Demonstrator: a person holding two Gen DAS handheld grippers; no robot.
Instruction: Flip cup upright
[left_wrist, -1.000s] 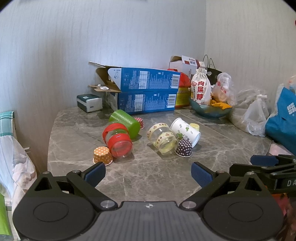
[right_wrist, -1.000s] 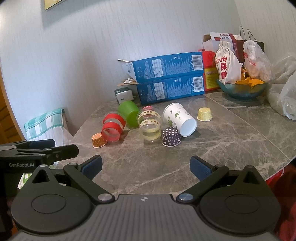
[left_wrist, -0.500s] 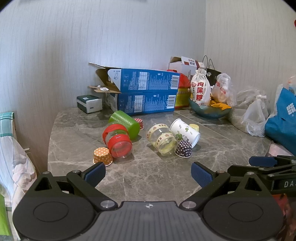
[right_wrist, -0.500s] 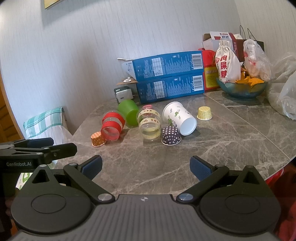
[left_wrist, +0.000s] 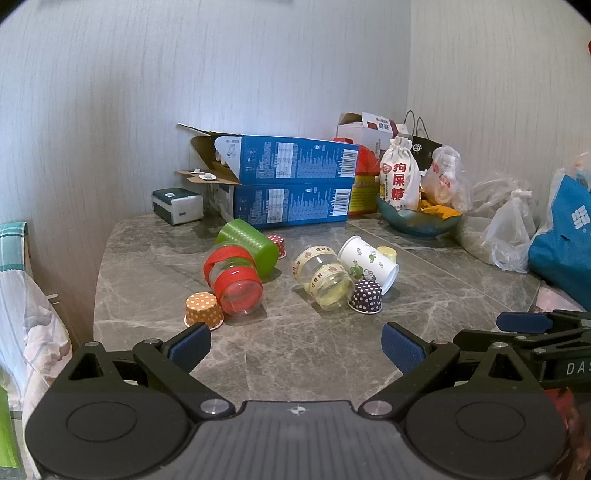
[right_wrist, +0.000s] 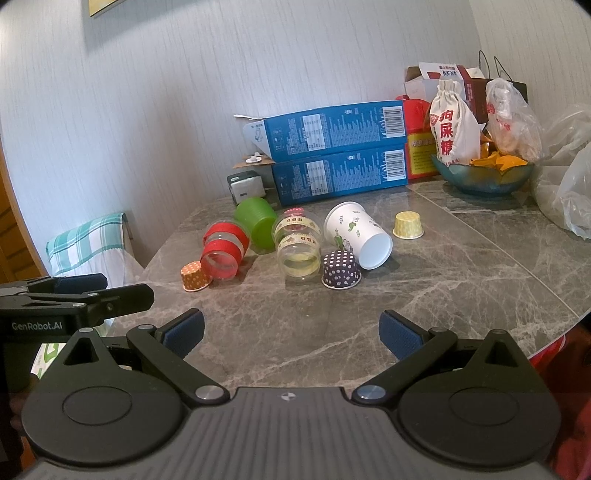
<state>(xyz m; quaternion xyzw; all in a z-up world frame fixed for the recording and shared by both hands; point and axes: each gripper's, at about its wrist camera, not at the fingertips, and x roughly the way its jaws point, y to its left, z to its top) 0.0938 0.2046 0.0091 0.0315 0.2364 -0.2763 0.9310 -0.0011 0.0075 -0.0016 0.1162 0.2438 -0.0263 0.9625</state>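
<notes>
Left gripper (left_wrist: 295, 347) — jaws spread wide, blue pads (left_wrist: 190, 346) facing inward, nothing between them; held low and level, pointing forward. Right gripper (right_wrist: 291, 334) — jaws likewise spread wide, blue pads (right_wrist: 400, 334) bare, nothing held; level, pointing forward. The two sit side by side, apart: each shows at the edge of the other's view, seen edge-on.

Spread right tongs (right_wrist: 291, 334) face toppled white cup (right_wrist: 357, 233)
</notes>
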